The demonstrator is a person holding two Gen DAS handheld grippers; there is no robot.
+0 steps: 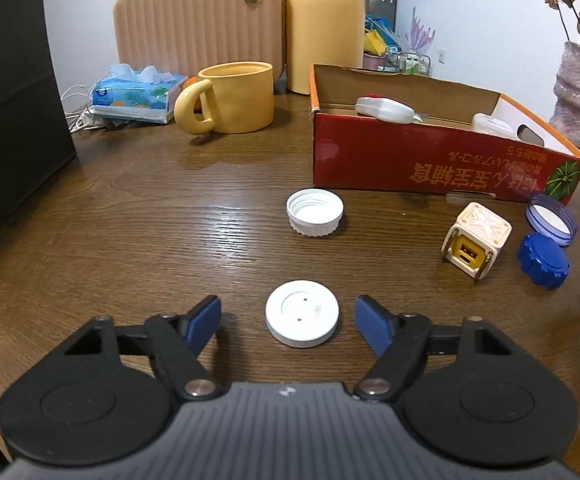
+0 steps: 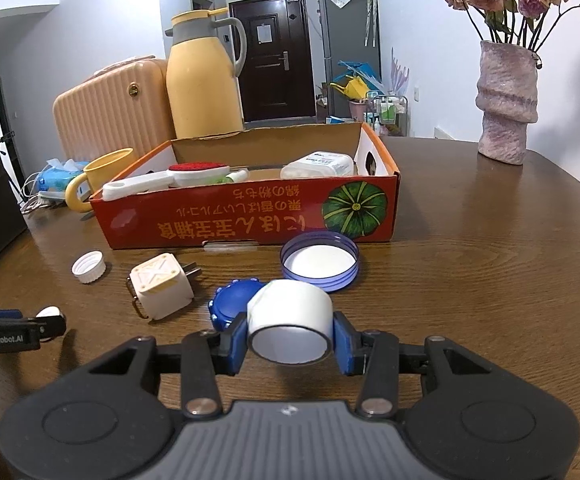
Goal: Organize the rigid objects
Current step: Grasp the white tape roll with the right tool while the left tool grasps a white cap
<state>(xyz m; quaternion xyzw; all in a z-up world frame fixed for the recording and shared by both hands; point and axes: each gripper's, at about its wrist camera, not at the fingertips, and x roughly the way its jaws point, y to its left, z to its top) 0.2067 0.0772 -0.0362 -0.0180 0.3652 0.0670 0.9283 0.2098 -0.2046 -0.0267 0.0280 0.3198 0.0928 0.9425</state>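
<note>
Meanwhile the right gripper [image 2: 290, 340] clamps a white tape roll [image 2: 290, 320] just in front of the red box [image 2: 245, 216]. Nearer than the box, the left gripper [image 1: 287, 318] stands partly open around a white disc lid [image 1: 302, 313], pads clear of it.

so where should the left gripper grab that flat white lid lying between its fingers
Grip the white lid by its round side wall, one pad on each opposite edge, coming down from above and behind as the left gripper already points. It lies flat on the table with the closed top up, so the top gives nothing to pinch. The jaws straddle it without touching yet.
</note>
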